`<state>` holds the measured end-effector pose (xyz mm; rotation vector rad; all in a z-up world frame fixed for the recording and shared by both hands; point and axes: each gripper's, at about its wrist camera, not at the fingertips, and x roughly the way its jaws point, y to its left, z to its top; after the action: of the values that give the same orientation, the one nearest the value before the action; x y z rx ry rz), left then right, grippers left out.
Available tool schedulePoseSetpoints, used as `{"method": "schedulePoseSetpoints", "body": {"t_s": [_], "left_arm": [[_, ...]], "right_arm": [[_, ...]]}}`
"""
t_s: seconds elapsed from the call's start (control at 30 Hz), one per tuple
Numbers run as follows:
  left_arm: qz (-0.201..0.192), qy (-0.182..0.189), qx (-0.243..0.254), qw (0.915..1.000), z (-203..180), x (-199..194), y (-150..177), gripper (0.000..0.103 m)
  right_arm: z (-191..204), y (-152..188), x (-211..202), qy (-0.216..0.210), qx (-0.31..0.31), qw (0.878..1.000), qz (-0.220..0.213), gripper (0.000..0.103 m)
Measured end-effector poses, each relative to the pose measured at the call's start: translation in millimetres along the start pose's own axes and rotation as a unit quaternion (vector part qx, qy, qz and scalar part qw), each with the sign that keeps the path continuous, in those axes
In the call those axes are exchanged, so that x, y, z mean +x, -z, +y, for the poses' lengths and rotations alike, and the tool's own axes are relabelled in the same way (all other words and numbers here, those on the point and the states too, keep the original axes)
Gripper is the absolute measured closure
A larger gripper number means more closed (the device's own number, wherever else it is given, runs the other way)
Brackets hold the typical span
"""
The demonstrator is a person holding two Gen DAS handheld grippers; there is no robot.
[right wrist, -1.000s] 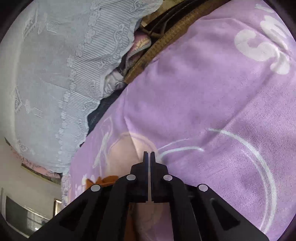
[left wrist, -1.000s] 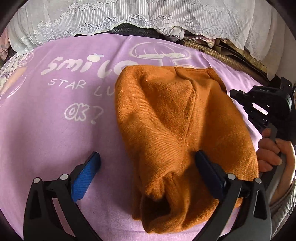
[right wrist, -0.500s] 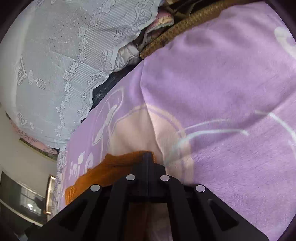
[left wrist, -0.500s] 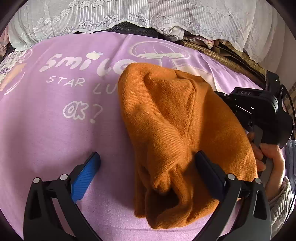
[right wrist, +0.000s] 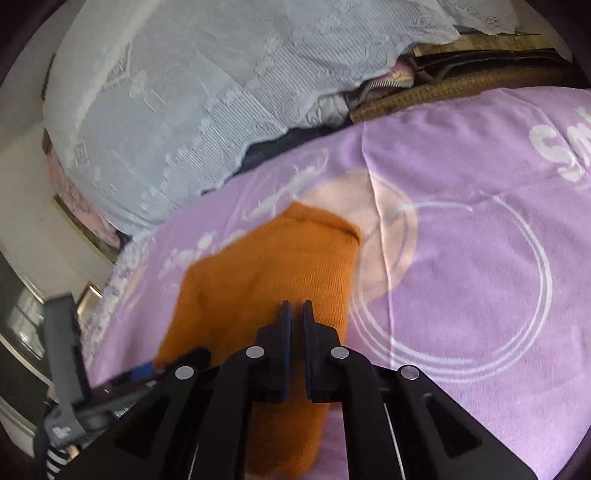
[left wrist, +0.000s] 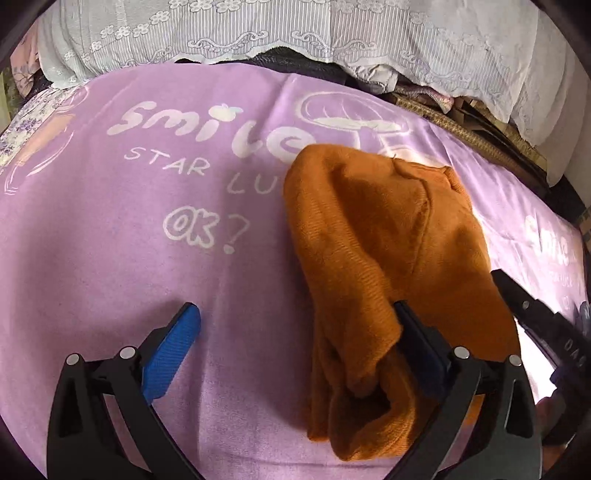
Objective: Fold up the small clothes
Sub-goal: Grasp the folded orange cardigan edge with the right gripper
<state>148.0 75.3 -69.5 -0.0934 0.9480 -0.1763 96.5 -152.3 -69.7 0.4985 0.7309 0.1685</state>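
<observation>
We work on a purple blanket (left wrist: 110, 258) printed with white lettering, and the orange knit (left wrist: 388, 240) lies on it, right of the "OK?" print. It is already doubled over into a long, lumpy bundle, with its near end bunched into loose rolls; the far end sits by the mushroom drawing.

Our left tool (left wrist: 295, 332) hangs low over the blanket with its fingers spread wide. The blue pad (left wrist: 173, 339) sits over bare purple cloth, while the other finger (left wrist: 417, 336) overlaps the bunched near end of the knit. We judge the wide spread is there so the tool can straddle or press that loose end; whether the finger actually touches the fabric we cannot tell.

Our right tool (right wrist: 294, 317) is almost pressed together, only a thin slit showing between its tips, and nothing is visibly caught in that slit. It points along the knit (right wrist: 266, 280) from the opposite side, tips over the orange fabric. Closed tips suit smoothing or pushing more than pinching, in our view.

White lace cloth (left wrist: 295, 33) drapes behind the blanket, well away from the work.

The fold looks partly done: the near end wants tidying before the next fold. The soft knit will likely slump if lifted by one corner.
</observation>
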Motion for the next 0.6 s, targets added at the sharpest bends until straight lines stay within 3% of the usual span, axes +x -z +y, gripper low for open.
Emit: {"method": "schedulePoseSetpoints", "body": {"t_s": [0.1, 0.13, 0.27, 0.43, 0.5, 0.57, 0.6], "left_arm": [[-0.013, -0.018, 0.017, 0.9996, -5.4, -2.6, 1.5, 0.004], [-0.017, -0.023, 0.021, 0.9994, -6.8, -4.5, 1.7, 0.004], [-0.029, -0.018, 0.024, 0.9991, -7.0, -12.0, 0.7, 0.004], [-0.048, -0.039, 0.050, 0.9968, -17.3, -19.4, 1.4, 0.004], [-0.048, -0.045, 0.056, 0.9962, -20.3, -18.3, 1.6, 0.004], [-0.046, -0.047, 0.057, 0.9962, -21.0, -17.1, 1.6, 0.004], [-0.044, -0.045, 0.056, 0.9964, -20.5, -16.3, 1.5, 0.004]], "right_arm": [[-11.4, 2.2, -12.3, 0.000, 0.026, 1.000, -0.012, 0.096], [-13.6, 4.1, -18.5, 0.002, 0.032, 0.999, -0.021, 0.090], [-8.2, 10.6, -41.0, -0.011, 0.022, 0.998, -0.050, 0.090], [3.5, 20.3, -36.3, 0.005, -0.011, 0.999, -0.031, 0.089], [-2.7, 19.3, -33.0, 0.007, 0.003, 1.000, -0.023, 0.085], [-13.4, 18.7, -31.2, 0.008, 0.027, 0.999, -0.019, 0.066], [-16.9, 17.9, -29.5, 0.004, 0.037, 0.999, -0.018, 0.064]]}}
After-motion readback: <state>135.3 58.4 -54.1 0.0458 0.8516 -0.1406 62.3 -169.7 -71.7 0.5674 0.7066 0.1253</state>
